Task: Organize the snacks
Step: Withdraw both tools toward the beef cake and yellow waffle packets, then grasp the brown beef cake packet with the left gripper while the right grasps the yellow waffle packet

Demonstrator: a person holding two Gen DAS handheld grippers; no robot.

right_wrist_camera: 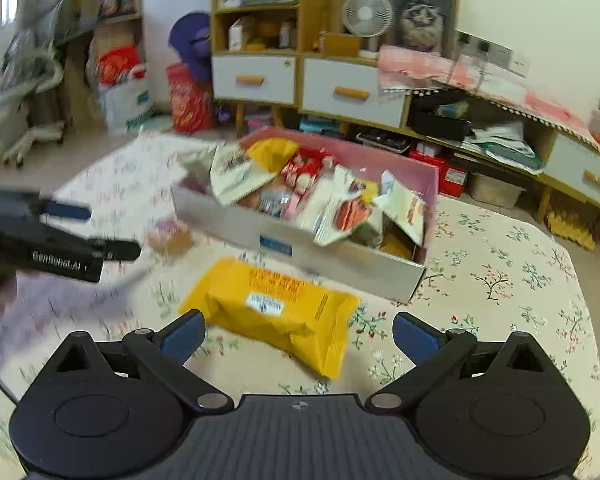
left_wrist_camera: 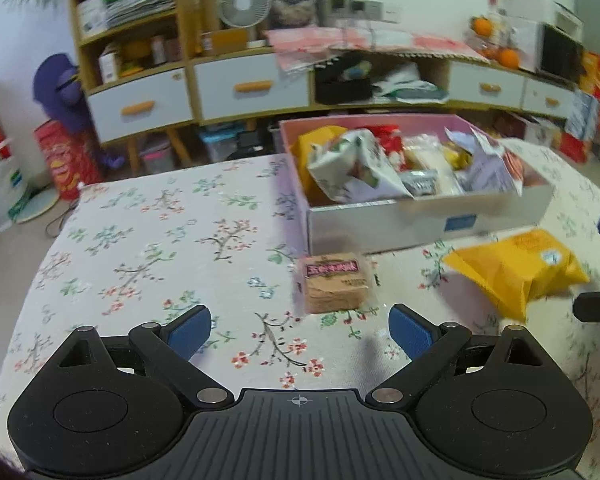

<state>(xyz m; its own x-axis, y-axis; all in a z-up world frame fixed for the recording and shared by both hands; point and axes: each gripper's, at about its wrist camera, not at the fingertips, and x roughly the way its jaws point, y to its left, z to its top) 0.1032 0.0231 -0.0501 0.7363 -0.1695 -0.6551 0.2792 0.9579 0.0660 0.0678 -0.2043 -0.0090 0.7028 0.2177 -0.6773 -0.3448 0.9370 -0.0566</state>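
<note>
A small brown snack packet [left_wrist_camera: 336, 282] lies on the floral tablecloth, just ahead of my open left gripper [left_wrist_camera: 300, 336], which has nothing between its pads. A yellow snack bag [right_wrist_camera: 276, 312] lies flat in front of my right gripper [right_wrist_camera: 298, 338]. That gripper is open wide, the bag's near end reaching between its fingertips without touching them. Behind both stands an open box [left_wrist_camera: 420, 220] with pink inner walls, full of several snack packs. In the right wrist view the left gripper [right_wrist_camera: 108, 230] comes in from the left beside the blurred brown packet [right_wrist_camera: 170, 236].
The table [left_wrist_camera: 160, 240] has a floral cloth, bare on its left half. Beyond it stand a low wooden cabinet with white drawers [left_wrist_camera: 256, 88], shelves, a fan [left_wrist_camera: 244, 2] and bags on the floor. The box's right end [right_wrist_camera: 416, 280] leaves free cloth beside it.
</note>
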